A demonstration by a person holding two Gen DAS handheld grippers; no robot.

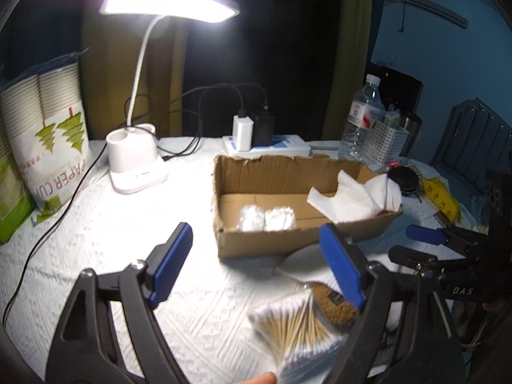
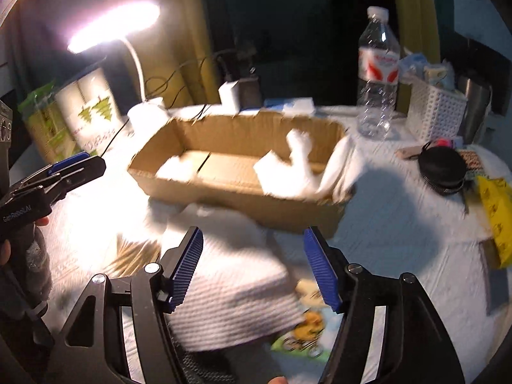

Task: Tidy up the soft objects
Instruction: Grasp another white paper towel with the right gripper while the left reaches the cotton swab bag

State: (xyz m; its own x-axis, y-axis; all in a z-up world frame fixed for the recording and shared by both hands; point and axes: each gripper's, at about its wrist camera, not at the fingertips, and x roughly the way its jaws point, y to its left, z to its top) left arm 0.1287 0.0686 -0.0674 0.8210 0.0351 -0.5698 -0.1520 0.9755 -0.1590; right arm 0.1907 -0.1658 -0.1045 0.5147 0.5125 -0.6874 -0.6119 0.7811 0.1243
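The left claw (image 1: 256, 265) hangs over the surface (image 1: 112, 240) with its blue-padded fingers (image 1: 171, 265) spread wide apart and nothing between them. Just under its right finger lies a bundle of cotton swabs (image 1: 299, 323) in clear wrap, with a small brown pouch (image 1: 332, 304) touching the bundle's far side. Beyond the claw sits the cardboard box (image 1: 297, 236), open at the top. Inside it, at the box's left end, lie two white cotton pads (image 1: 267, 219) side by side; at the box's right end a crumpled white tissue (image 1: 355, 196) drapes over the rim.

The right claw (image 2: 254, 267) is also spread wide and grips nothing. It hovers just above a folded white towel (image 2: 236, 297) that lies on the surface in front of the box (image 2: 224, 188), with a colourful printed packet (image 2: 307, 329) poking out from under the towel's right edge.

Behind the box stand a lit white desk lamp (image 1: 137, 160) and a power strip (image 1: 281, 148) with plugs in it. Left of the box is a bag of paper cups (image 1: 48, 134). Right of the box stand a clear water bottle (image 2: 377, 73) and a white perforated basket (image 2: 438, 112), with a round black case (image 2: 443, 168) and a yellow packet (image 2: 497, 220) nearer.
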